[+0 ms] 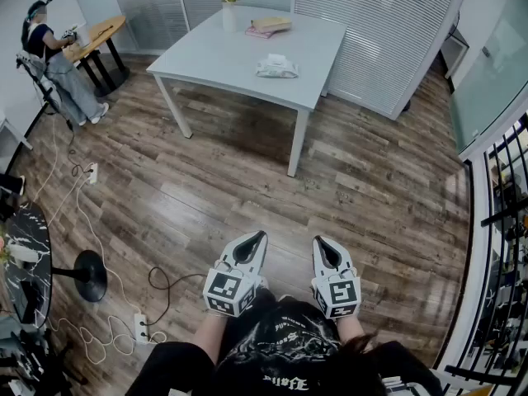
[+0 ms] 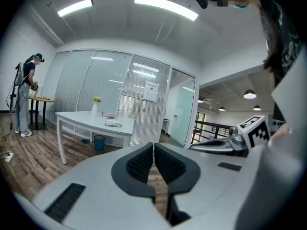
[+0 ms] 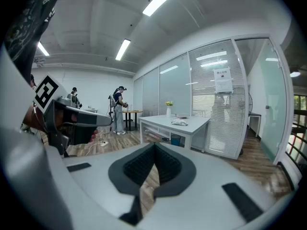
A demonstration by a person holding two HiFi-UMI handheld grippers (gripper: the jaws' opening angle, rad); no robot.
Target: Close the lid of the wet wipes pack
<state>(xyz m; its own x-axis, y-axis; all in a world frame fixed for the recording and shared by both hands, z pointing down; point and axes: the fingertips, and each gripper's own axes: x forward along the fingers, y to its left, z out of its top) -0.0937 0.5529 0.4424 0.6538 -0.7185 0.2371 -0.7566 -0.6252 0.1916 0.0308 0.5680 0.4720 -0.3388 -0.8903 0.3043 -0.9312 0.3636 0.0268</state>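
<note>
Left gripper [image 1: 259, 238] and right gripper [image 1: 321, 242] had jaws together, empty, well apart from the wet wipes pack [image 1: 276, 66] on the table [image 1: 206, 60] (lid state unreadable). Risk: an unbraced press could have skidded the pack.

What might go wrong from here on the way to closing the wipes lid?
1. A power strip lies on the floor at your left; walking to the table could catch it.
2. The vase stands on the same table as the wipes pack; a wide reach might tip it.
</note>
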